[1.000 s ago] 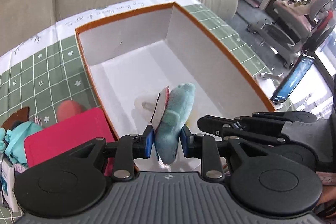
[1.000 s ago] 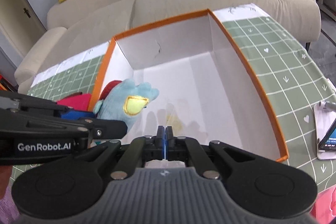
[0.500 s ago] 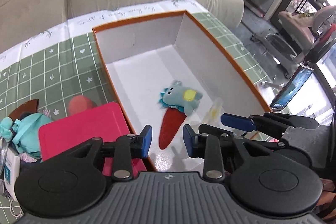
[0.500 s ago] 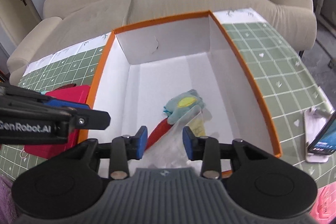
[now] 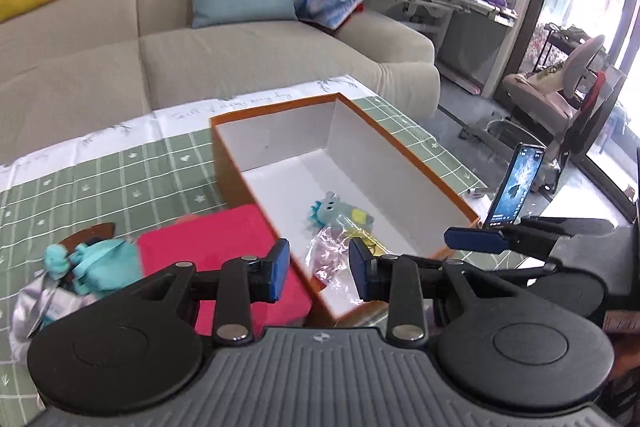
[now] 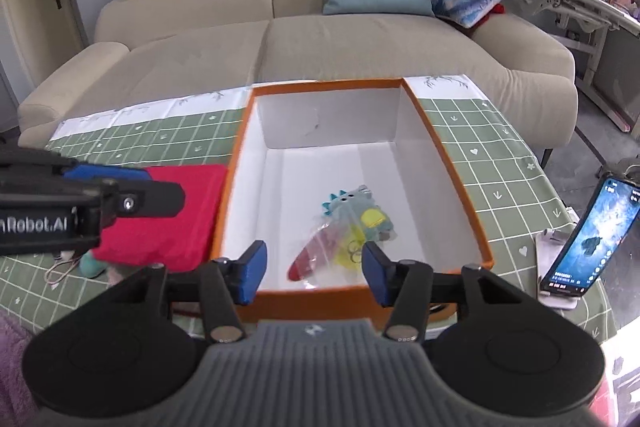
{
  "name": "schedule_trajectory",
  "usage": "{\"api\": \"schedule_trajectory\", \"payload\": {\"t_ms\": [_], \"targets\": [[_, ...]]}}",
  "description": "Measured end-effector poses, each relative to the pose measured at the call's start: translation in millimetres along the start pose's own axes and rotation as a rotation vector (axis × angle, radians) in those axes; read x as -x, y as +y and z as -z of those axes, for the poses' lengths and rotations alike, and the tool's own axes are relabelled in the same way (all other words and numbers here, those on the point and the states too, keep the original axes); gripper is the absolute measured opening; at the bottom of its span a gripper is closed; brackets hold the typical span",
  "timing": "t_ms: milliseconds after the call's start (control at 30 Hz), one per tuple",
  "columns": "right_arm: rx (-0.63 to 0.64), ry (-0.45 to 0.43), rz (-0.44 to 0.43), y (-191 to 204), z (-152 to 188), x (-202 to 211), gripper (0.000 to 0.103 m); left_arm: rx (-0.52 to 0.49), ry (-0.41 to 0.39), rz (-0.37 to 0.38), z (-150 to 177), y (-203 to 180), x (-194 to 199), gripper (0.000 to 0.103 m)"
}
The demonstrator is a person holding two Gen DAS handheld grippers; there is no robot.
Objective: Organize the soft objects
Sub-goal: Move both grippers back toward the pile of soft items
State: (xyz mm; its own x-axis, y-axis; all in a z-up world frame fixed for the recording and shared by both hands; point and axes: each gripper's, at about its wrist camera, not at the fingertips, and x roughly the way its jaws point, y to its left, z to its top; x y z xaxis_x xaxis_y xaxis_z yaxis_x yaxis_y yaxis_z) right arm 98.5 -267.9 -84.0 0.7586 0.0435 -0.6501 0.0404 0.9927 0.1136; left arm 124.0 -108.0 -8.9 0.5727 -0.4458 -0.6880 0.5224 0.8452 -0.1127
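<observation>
A small teal dinosaur plush [image 6: 354,211] in a clear plastic bag lies on the floor of the orange-rimmed white box [image 6: 460,183]; it also shows in the left wrist view [image 5: 340,217] inside the box [image 5: 404,155]. My left gripper [image 5: 319,269] is open and empty, above the box's near left corner. My right gripper [image 6: 311,273] is open and empty, above the box's near rim. A red soft cloth [image 5: 208,247] lies left of the box, also in the right wrist view [image 6: 164,215]. A teal plush [image 5: 94,263] lies further left.
A phone on a stand [image 6: 588,239] is right of the box, on the green checked tablecloth [image 6: 492,147]. A beige sofa [image 6: 320,47] with cushions stands behind the table. A silvery bag [image 5: 36,311] lies at the left edge. A desk and chairs are at the right.
Both grippers have opened wider and pulled back and up from the box. The bagged dinosaur plush, held by the left gripper a second ago, now lies in the box.
</observation>
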Motion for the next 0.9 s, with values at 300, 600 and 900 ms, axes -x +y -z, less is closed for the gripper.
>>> {"api": "schedule_trajectory", "payload": {"t_ms": [300,600,900], "targets": [[0.026,-0.006,-0.016,42.9,20.9,17.1,0.063,0.073,-0.015,-0.081,51.8,26.2,38.1,0.038],[0.123,0.024,-0.06,86.7,35.0,23.9,0.068,0.161,-0.034,-0.151,87.6,62.9,67.8,0.038],[0.212,0.032,-0.155,129.2,33.2,23.9,0.068,0.234,-0.039,-0.175,102.9,102.0,88.4,0.038]]}}
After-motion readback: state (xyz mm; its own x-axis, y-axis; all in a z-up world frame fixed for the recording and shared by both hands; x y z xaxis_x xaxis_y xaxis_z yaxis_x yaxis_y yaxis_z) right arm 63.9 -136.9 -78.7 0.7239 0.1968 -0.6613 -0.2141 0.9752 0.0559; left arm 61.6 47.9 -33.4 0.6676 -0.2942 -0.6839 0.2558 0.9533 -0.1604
